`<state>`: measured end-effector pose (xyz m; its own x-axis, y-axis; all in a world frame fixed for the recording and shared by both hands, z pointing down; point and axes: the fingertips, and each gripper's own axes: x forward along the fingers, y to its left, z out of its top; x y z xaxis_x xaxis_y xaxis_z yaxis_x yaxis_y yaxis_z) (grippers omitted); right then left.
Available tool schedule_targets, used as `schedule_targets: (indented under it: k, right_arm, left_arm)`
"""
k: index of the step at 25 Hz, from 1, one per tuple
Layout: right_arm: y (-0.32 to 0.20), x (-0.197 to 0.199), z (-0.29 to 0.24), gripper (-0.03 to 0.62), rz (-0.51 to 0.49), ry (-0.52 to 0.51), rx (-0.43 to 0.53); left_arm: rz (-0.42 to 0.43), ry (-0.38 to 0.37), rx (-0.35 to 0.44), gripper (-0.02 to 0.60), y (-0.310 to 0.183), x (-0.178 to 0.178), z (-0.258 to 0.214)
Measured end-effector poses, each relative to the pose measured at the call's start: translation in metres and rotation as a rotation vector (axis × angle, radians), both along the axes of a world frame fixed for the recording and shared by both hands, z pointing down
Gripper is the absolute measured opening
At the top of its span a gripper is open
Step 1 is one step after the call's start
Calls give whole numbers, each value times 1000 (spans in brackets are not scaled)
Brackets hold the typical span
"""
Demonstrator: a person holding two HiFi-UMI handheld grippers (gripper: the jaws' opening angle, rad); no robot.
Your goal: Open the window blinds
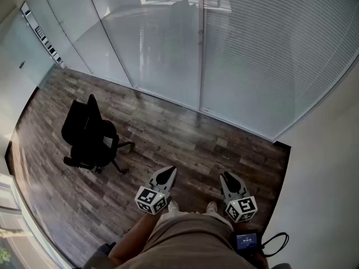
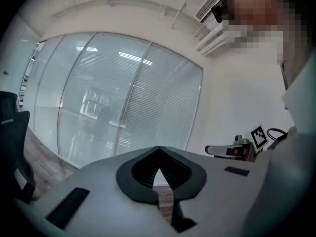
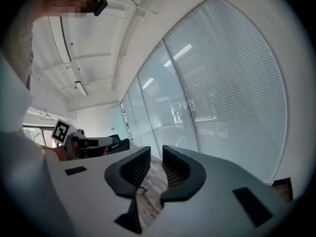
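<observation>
Head view: window blinds (image 1: 269,55) stand ahead of both grippers, well apart across the wooden floor (image 1: 185,133), slats running level. The right gripper (image 1: 227,178) is judged slightly nearer than the left gripper (image 1: 167,175). Count: two grippers, one office chair (image 1: 90,133), two slatted panels plain

Left gripper view: jaws closed together, empty; blinds dead ahead

Right gripper view: jaws narrowly parted, empty; blinds ahead and rightward

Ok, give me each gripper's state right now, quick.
Left gripper: shut, holding nothing.
Right gripper: open, nothing between its jaws.
</observation>
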<state>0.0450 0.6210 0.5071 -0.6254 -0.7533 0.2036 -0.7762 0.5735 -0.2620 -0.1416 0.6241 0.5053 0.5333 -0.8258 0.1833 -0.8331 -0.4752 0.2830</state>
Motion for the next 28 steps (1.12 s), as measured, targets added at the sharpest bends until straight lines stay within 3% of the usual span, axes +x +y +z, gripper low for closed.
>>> schedule_targets:
  k: [7,18,28]
  right_arm:
    - [1,8,3,81,-12,-4,-7]
    - [0,35,-1,109,-56,-101,-14]
    - [3,96,-5,127,-94,-97,-1]
  left_arm:
    - [-8,-8,-10,14,-4,13,3]
    - [-15,-22,-13,14,-6,47,4]
    - [-37,-20,-9,14,-8,108,2]
